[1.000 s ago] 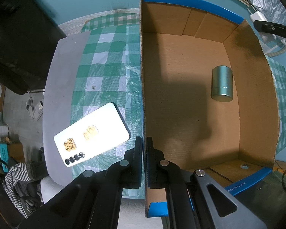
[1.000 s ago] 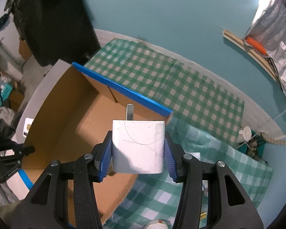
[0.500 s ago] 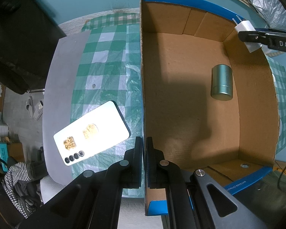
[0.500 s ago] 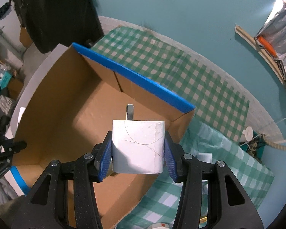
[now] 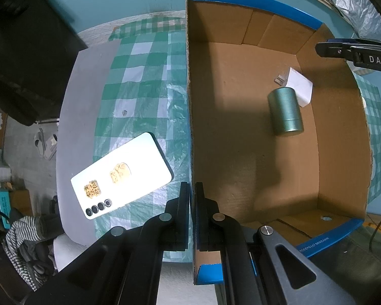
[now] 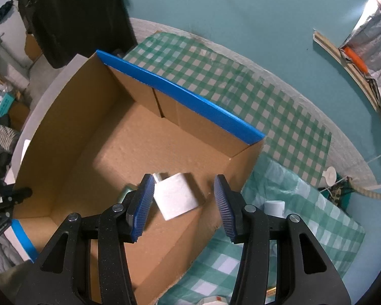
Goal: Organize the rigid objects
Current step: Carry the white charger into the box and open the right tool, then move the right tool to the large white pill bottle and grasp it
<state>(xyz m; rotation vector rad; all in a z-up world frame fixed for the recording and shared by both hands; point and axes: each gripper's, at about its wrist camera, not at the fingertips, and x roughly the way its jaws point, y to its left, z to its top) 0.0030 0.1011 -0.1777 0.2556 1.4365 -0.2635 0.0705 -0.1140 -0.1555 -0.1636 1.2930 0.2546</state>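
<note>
Here the right gripper (image 6: pixel 184 203) jaws gape over the boxy white charger (image 6: pixel 176 195); left gripper (image 5: pixel 192 216) jaws pinch the corrugated cardboard box (image 5: pixel 190 132) wall.

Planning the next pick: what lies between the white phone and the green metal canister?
In the left wrist view, the cardboard box's wall, clamped by the left gripper, separates the phone from the canister.

The left gripper (image 5: pixel 192 218) points straight down, jaws pinched together (a cardboard wall between them). The right gripper (image 6: pixel 184 207), tilted toward twelve o'clock, gapes open, holding nothing.
</note>
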